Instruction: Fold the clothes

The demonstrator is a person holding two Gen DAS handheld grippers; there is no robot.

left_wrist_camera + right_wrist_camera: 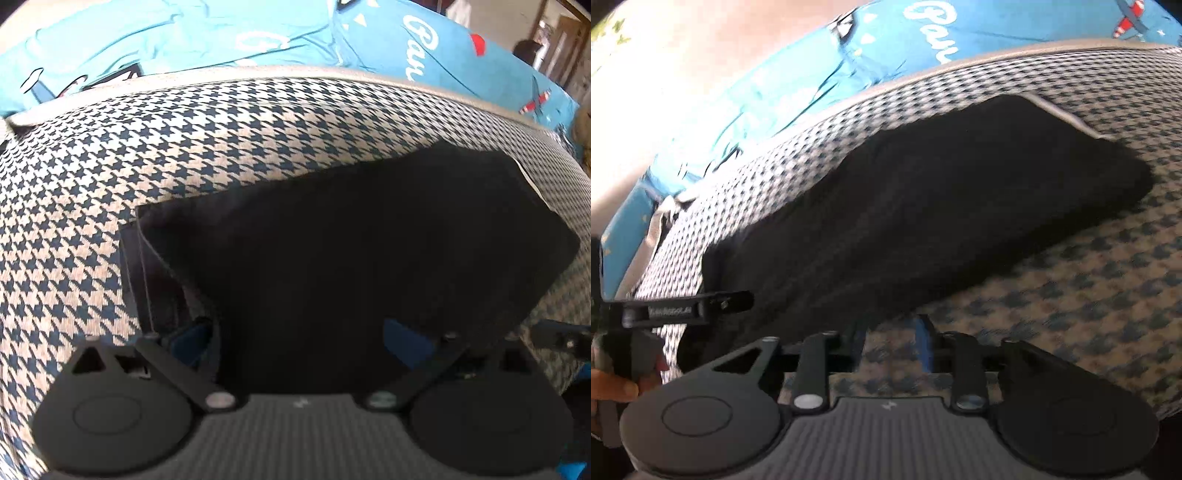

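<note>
A black garment (351, 240) lies folded into a thick pad on the houndstooth cover (110, 192). My left gripper (301, 341) is low over the garment's near edge, its blue pads (195, 343) spread wide, with black cloth lying between them and not pinched. In the right wrist view the same garment (923, 206) runs diagonally. My right gripper (890, 343) is just short of its near edge, jaws a little apart, and only houndstooth cover (1071, 295) shows in the gap. A left gripper finger (690, 308) reaches onto the garment's left end.
Blue printed bedding (221, 33) lies beyond the cover's grey piped edge (295, 72). A person's hand (613, 387) holds the left tool at the right view's left edge. Part of the right tool (565, 341) shows at the left view's right edge. A doorway (554, 48) is far right.
</note>
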